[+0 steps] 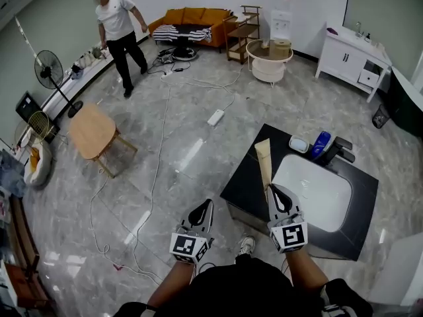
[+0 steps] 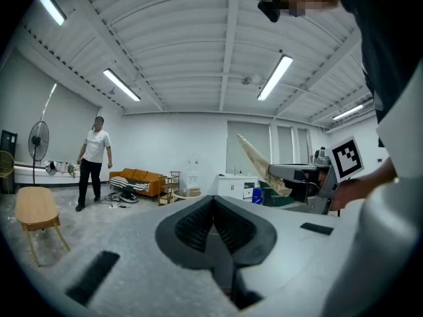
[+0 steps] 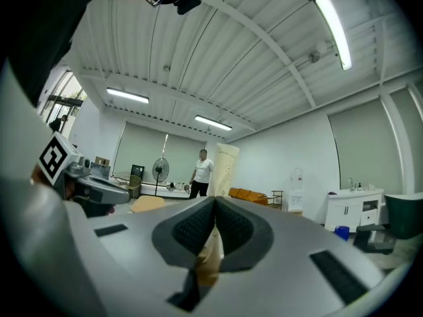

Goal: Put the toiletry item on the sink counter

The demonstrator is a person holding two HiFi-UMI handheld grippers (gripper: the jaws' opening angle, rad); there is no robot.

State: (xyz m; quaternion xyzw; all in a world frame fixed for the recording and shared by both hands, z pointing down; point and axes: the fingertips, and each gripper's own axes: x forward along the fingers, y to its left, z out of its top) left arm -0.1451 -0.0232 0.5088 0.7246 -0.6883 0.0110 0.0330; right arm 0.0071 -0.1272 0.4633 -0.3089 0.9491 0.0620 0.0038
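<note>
The right gripper (image 1: 273, 189) is clamped on the lower end of a beige tube (image 1: 264, 160), which sticks up and forward from its jaws. In the head view the tube is over the left part of the black counter (image 1: 248, 177), just beside the white basin (image 1: 314, 193). A blue bottle (image 1: 321, 144) stands behind the basin. The left gripper (image 1: 201, 207) is closed and empty, held over the floor left of the counter.

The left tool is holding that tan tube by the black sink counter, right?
No, the right tool grips the tan tube by the black sink counter; the right gripper view shows it between its jaws. The left tool is shut, empty.
</note>
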